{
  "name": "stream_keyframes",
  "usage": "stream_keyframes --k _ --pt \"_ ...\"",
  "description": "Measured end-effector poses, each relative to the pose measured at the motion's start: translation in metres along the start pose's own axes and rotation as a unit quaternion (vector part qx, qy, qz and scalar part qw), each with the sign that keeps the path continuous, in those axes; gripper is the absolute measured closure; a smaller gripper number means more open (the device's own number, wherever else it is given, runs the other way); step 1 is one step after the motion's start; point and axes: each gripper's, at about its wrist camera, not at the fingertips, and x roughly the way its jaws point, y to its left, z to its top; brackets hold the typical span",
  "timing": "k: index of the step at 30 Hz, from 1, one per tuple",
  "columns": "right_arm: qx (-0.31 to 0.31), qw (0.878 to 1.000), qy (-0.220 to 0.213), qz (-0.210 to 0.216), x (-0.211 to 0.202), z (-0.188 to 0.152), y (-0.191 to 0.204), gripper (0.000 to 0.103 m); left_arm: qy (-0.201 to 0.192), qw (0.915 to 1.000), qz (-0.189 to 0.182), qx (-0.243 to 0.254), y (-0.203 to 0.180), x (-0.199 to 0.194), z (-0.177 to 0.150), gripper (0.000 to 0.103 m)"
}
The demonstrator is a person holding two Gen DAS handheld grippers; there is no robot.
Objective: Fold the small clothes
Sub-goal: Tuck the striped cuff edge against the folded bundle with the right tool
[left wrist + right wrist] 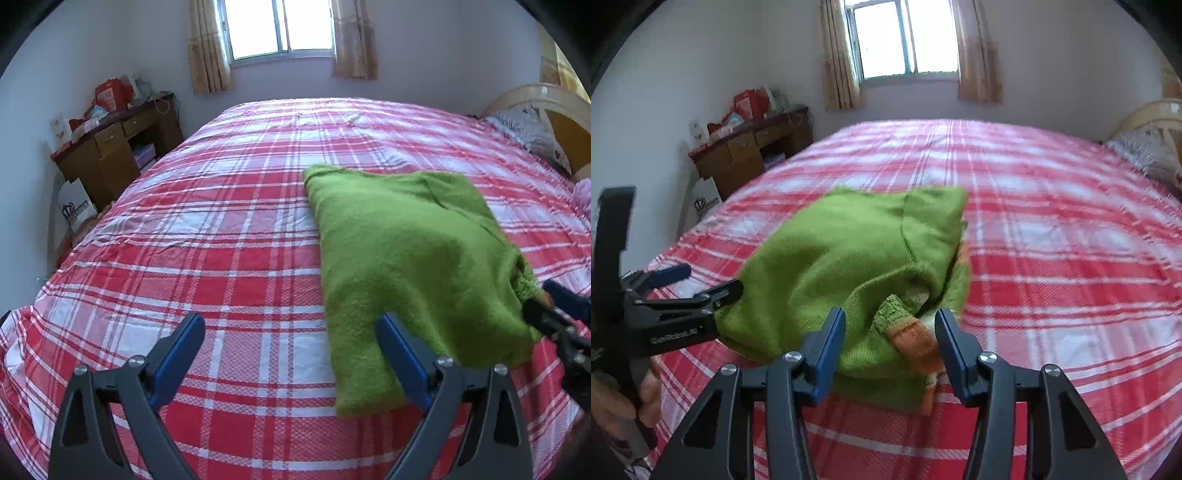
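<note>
left wrist: left gripper (290,332) spread wide over the plaid bedsheet (207,236), nothing between its fingers; folded green sweater (402,254) lies just right of it | right wrist: right gripper (890,325) half-spread, straddling the sweater's orange cuff (916,339), pads not pressing it

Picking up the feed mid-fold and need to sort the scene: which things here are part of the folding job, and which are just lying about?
Part of the job:
- green sweater, partly folded on the plaid bedspread
- left gripper, open, beside it
- right gripper, open, at the orange-banded cuff

Lying about:
- pillow by the headboard
- cluttered wooden desk
- paper bag on the floor
</note>
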Motion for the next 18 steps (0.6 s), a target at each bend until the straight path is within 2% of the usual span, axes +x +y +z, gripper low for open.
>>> stream_keyframes --k 2,3,6,11,18 --pt "-0.007 1.000 0.024 -0.002 0.013 -0.007 -0.001 0.076 -0.002 1.0000 0.003 0.006 -0.002 0.000 -0.001 0.006" --pt "-0.005 0.999 0.038 -0.003 0.018 -0.011 -0.002 0.091 -0.005 0.9999 0.007 0.010 -0.002 0.000 -0.001 0.006" --pt "0.004 0.999 0.042 0.005 0.017 -0.022 -0.004 0.093 -0.008 0.9997 0.014 0.020 -0.005 0.000 0.000 0.006" --pt "0.051 0.996 0.051 0.043 0.006 -0.034 -0.011 0.095 -0.004 0.9998 0.011 0.016 -0.004 0.002 0.000 0.006" --pt "0.067 0.996 0.048 0.044 0.000 -0.046 -0.021 0.096 -0.003 0.9998 0.014 0.014 0.004 0.000 0.000 0.006"
